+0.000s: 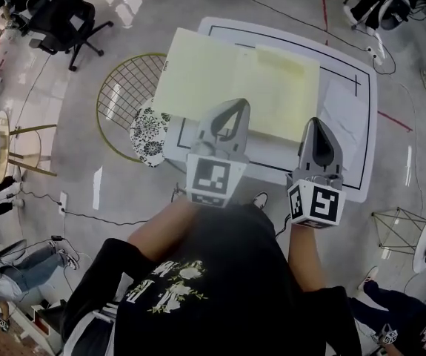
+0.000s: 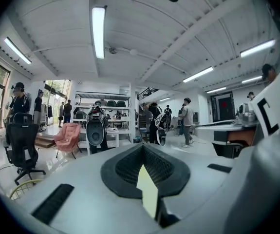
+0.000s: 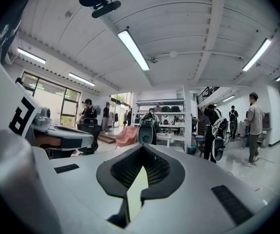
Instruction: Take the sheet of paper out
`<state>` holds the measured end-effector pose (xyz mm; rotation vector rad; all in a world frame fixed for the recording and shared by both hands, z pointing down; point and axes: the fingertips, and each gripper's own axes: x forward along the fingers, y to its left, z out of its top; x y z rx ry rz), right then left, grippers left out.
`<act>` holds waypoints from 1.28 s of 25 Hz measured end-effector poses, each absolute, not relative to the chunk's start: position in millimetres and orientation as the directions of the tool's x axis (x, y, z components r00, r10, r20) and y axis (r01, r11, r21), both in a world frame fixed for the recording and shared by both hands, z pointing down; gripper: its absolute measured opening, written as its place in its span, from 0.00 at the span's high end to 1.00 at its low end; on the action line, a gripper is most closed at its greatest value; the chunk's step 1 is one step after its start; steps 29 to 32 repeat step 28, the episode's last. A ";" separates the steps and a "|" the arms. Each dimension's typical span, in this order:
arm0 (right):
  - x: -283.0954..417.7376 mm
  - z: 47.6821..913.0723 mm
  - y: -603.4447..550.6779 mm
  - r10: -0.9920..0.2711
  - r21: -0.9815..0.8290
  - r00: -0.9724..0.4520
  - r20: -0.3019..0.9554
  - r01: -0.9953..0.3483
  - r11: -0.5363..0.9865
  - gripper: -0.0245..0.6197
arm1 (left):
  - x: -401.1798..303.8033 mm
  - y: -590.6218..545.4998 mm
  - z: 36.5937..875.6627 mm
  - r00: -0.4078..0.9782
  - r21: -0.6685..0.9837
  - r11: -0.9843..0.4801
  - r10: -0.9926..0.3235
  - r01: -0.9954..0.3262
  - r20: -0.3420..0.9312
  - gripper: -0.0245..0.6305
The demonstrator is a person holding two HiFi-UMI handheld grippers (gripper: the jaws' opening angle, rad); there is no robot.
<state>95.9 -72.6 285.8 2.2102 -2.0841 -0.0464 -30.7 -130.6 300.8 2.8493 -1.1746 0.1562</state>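
Note:
A large pale yellow sheet of paper [image 1: 213, 80] hangs level above the white table [image 1: 364, 162], seen from overhead in the head view. My left gripper [image 1: 234, 108] is shut on its near edge, left of the middle. My right gripper [image 1: 318, 124] is shut on the same edge near the right corner. In the left gripper view the sheet [image 2: 148, 194] shows edge-on as a thin yellow sliver pinched between the dark pads [image 2: 125, 167]. The right gripper view shows the same sliver [image 3: 137, 194] held in the closed jaws. A brighter yellow patch [image 1: 287, 61] lies at the sheet's far right.
A black outline is drawn on the table, and a translucent sleeve-like sheet [image 1: 344, 117] lies at its right. A gold wire basket [image 1: 124, 87] with a floral cushion [image 1: 149, 132] stands left of the table. An office chair [image 1: 64, 17] is at far left. People stand around the room.

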 end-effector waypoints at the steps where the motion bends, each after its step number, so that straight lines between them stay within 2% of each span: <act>1: 97.1 284.3 -72.7 -0.997 0.099 0.058 0.047 -0.994 -0.053 0.96 | -28.1 -129.0 300.4 0.705 0.013 -0.708 -0.700 -0.706 0.115 0.97; 32: 148.2 273.5 -37.5 -0.999 0.113 0.013 0.029 -0.994 -0.010 0.96 | 43.5 -89.9 291.8 0.702 -0.002 -0.706 -0.704 -0.708 0.110 0.97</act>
